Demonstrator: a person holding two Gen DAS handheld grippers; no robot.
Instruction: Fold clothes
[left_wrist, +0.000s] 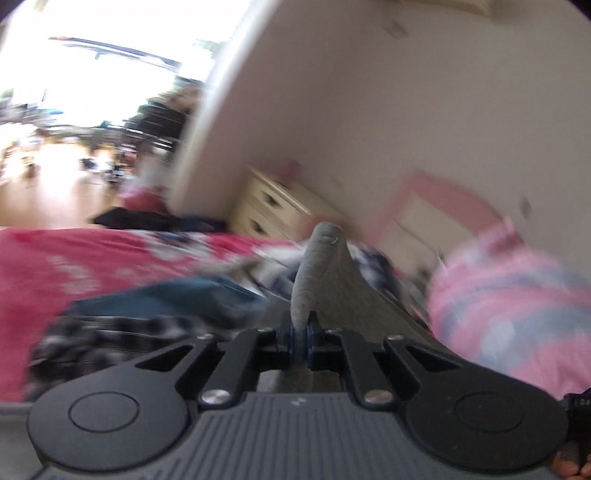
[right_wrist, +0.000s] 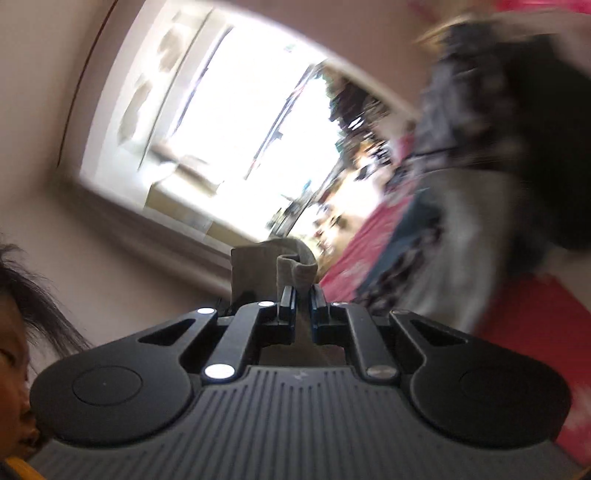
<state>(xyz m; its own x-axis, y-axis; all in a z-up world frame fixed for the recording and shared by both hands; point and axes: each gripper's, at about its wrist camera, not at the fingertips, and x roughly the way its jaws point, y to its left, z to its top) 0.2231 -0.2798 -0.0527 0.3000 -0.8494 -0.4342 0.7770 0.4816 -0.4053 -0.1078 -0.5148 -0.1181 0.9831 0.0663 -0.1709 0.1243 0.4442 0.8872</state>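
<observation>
A bedroom: a bed under a red cover (left_wrist: 33, 266), a cream dresser (left_wrist: 273, 210) at twelve o'clock and a bright window (right_wrist: 236, 122) beyond. Loose clothes (left_wrist: 177, 295) lie heaped on the bed, a pink tie-dye piece (left_wrist: 517, 302) at three o'clock. The grey garment (left_wrist: 314, 273) is up off the bed, stretched between both tools — likely to spread it flat for a fold. The left gripper (left_wrist: 302, 338) is pinched narrow on one grey edge; the right gripper (right_wrist: 303, 302) is clamped on another bunched edge (right_wrist: 295, 269).
</observation>
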